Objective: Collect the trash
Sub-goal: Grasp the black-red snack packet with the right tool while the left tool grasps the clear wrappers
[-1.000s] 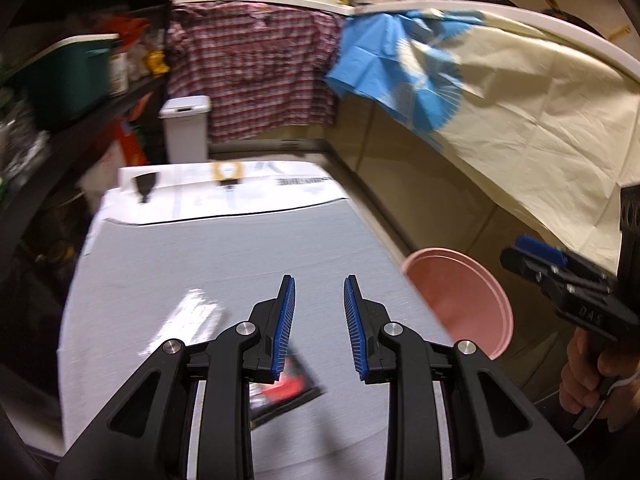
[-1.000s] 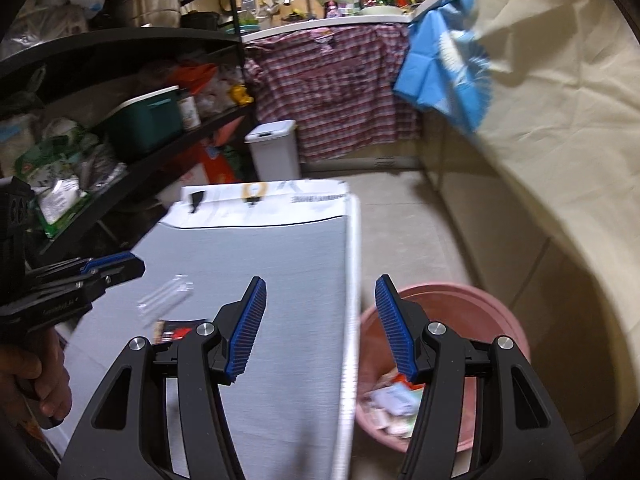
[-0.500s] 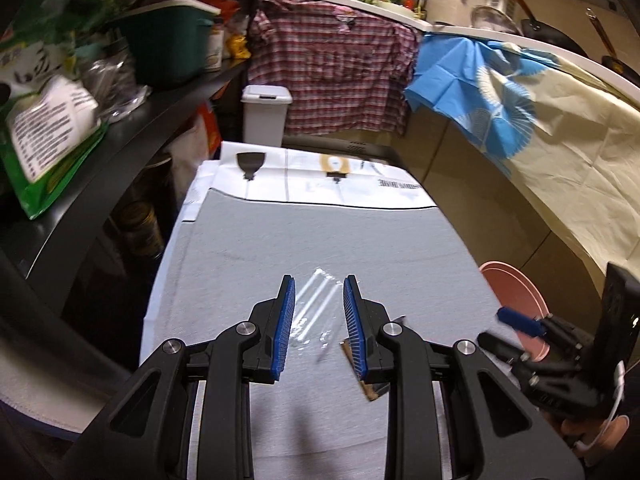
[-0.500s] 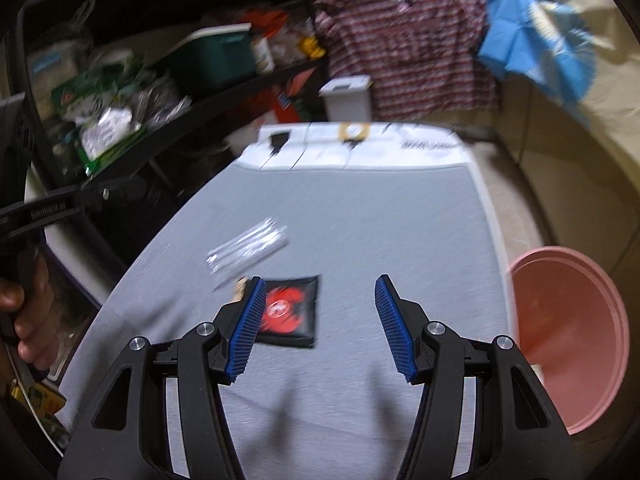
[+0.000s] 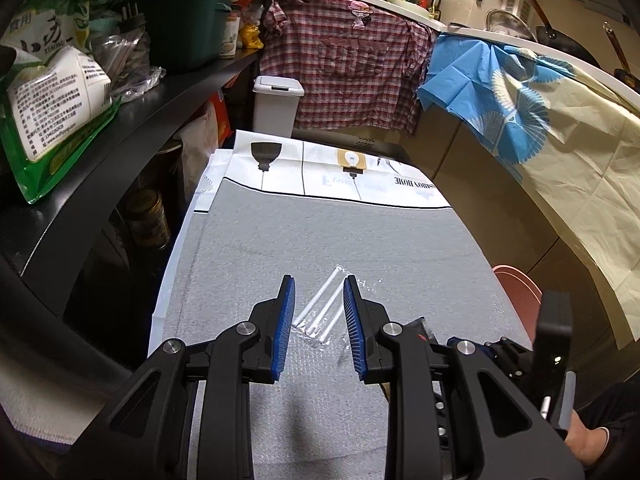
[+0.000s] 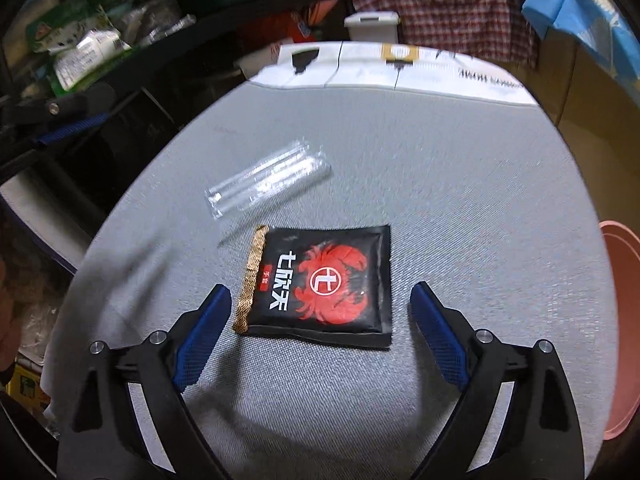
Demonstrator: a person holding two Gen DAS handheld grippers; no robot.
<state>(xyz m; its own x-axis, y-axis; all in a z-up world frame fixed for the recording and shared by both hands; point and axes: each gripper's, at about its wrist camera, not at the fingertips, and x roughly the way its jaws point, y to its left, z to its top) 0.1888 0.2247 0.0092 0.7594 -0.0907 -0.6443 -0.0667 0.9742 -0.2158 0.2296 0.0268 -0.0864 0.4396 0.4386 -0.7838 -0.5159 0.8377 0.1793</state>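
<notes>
We hold our right gripper (image 6: 320, 320) with its jaws just spread wide, nothing clamped; the flat black foil packet with a red crab print (image 6: 320, 284) lies on the grey table cloth (image 6: 460, 208) between and just ahead of them. Our left gripper (image 5: 319, 328) has its jaws partly open and empty, with the clear plastic wrapper holding white sticks (image 5: 324, 308) lying on the cloth beyond the gap between them.
</notes>
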